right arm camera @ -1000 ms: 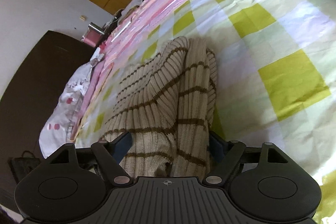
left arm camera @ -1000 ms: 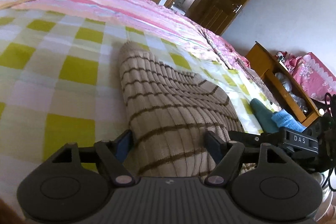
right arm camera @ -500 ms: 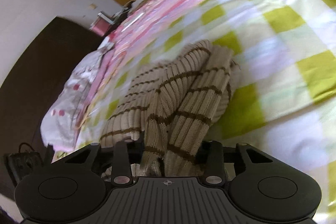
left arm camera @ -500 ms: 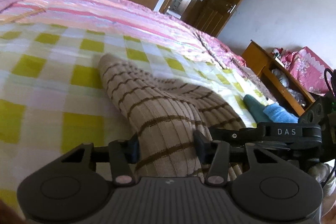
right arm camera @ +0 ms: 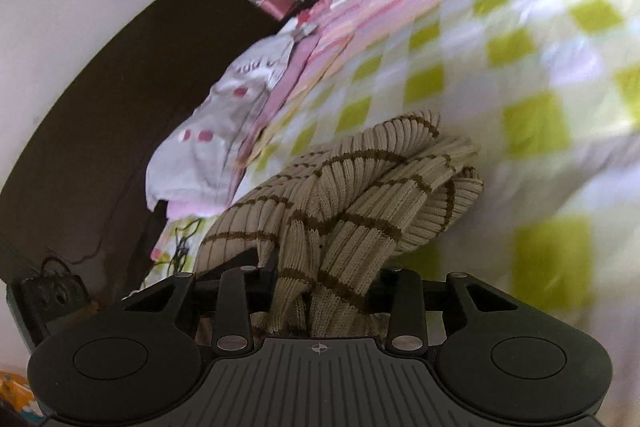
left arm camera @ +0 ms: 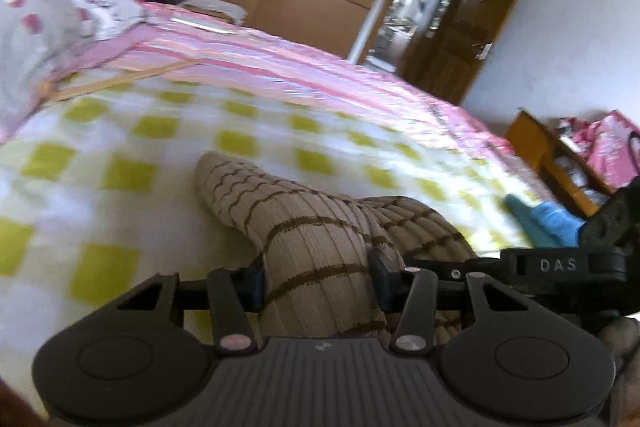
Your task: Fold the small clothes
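Observation:
A beige ribbed knit garment with brown stripes (left arm camera: 304, 227) lies bunched on the yellow-and-white checked bedspread (left arm camera: 120, 155). My left gripper (left arm camera: 316, 279) is shut on its near edge, the fabric pinched between the fingers. In the right wrist view the same garment (right arm camera: 360, 195) is gathered in folds and my right gripper (right arm camera: 324, 291) is shut on it. The right gripper's body (left arm camera: 560, 263) shows at the right of the left wrist view, close beside the left one.
A teal and blue cloth (left arm camera: 544, 223) lies on the bed to the right. A white pillow with pink dots (right arm camera: 216, 131) sits at the head of the bed. A pink striped blanket (left arm camera: 280, 67) covers the far side. A wooden cabinet (left arm camera: 560, 163) stands beside the bed.
Both grippers have closed from open onto the garment's near edge and lifted it. The garment has bunched up and drawn toward me.

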`<act>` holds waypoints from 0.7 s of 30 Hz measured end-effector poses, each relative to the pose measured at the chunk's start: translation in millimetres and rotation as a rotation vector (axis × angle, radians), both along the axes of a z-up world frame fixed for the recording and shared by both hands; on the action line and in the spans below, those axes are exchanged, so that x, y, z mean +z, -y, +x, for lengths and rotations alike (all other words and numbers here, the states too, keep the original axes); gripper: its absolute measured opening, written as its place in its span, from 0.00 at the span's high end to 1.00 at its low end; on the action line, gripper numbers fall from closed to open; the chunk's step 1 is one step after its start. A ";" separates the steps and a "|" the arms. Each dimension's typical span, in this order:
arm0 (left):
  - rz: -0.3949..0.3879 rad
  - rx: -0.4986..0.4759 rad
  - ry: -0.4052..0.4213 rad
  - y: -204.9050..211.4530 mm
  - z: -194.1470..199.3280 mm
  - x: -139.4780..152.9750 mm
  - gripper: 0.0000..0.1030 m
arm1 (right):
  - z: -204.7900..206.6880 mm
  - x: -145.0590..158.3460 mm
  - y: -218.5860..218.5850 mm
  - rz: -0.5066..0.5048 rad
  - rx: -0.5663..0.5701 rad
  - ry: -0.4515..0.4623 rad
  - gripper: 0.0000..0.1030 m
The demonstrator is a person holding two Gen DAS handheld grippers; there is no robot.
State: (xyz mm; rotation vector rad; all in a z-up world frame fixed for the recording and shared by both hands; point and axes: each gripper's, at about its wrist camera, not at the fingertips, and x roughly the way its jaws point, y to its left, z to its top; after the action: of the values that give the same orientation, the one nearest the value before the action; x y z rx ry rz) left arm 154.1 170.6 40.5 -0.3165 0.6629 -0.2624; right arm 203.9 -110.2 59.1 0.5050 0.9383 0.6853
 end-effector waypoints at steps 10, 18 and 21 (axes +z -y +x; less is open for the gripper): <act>0.079 0.074 -0.047 -26.7 -27.9 -30.3 0.44 | -40.6 -26.8 -23.3 -0.186 -0.019 0.023 0.64; 0.207 0.098 0.032 -18.3 -38.4 -10.4 0.44 | -63.4 3.4 -17.1 -0.298 -0.019 0.129 0.62; 0.206 0.101 0.046 -15.5 -35.9 -5.5 0.44 | -69.0 22.8 -20.8 -0.324 -0.038 0.236 0.62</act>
State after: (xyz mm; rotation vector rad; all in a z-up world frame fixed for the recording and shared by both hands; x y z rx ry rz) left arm 118.2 186.0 35.0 -0.1458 0.6211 -0.1036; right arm 134.9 -89.3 81.9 0.1504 0.7953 0.5323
